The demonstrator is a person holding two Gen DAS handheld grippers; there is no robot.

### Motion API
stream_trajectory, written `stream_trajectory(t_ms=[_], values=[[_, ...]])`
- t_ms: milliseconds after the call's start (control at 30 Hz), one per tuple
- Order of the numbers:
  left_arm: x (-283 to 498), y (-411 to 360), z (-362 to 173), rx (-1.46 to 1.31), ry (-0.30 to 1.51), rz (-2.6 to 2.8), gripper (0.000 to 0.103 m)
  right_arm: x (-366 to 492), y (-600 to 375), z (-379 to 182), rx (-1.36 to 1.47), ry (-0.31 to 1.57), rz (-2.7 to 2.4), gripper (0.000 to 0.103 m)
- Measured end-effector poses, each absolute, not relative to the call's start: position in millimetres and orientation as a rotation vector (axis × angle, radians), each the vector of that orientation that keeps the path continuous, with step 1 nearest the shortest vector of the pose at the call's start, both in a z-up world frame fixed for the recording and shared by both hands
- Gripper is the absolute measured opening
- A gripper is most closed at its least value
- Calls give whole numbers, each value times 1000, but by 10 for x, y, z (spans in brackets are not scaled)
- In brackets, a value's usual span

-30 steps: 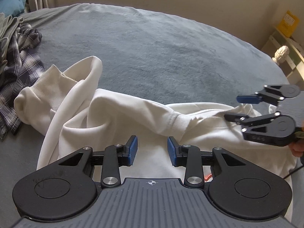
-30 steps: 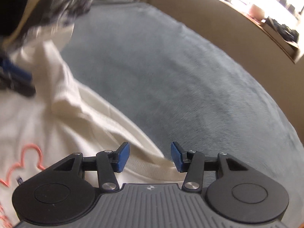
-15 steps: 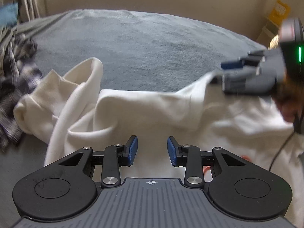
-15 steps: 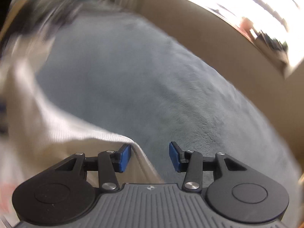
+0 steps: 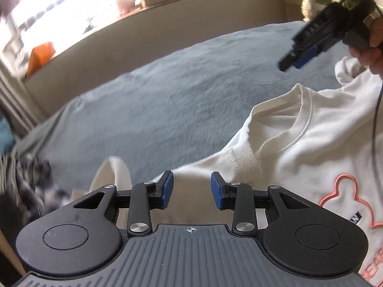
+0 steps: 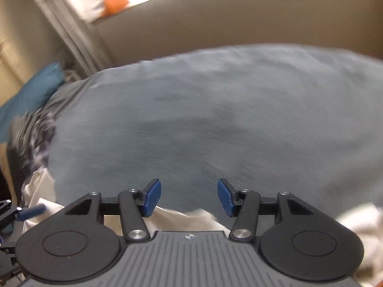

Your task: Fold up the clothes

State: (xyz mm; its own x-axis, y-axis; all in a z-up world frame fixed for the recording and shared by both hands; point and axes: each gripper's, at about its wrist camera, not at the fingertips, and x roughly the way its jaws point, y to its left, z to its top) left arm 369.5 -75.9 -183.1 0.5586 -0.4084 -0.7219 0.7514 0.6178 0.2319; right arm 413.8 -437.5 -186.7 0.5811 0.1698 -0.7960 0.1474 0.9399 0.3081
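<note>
Lying spread front-up on the grey bed (image 5: 167, 100) so it can be squared off, the white sweatshirt (image 5: 311, 143) sits ungripped, left gripper (image 5: 190, 189) parted and empty above it, right gripper (image 6: 189, 197) opening on nothing.

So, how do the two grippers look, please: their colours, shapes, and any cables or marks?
Both are alike. The left gripper has a grey ribbed body with a small crosshair mark, two round black discs, black linked arms with silver screws, and blue pads on its fingers. The right gripper looks the same. From the left camera, a thin dark cable hangs below it.
</note>
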Motion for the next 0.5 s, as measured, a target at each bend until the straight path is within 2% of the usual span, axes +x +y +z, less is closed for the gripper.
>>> stream_trajectory(t_ms=[100,167,367,433,467,500], values=[[3775,-799,-1849,569,678,-754,37,4024,-4638,-2045,465,1013,2,55],[3831,-849,-1898,571,700,-767,46,3972,-4716,-2174,515,1054,13,55],[4007,-975,-2082,553,794,-740,46,3907,-4676,-2300,489,1046,7,54],[4065,-991,-2107,515,816,-718,42,3933,-4632,-2307,464,1048,14,49],[4091,-998,-2117,495,826,-708,34,3945,-4602,-2307,444,1050,18,45],[4113,-1009,-2125,477,834,-697,31,3956,-4571,-2305,423,1052,22,32]])
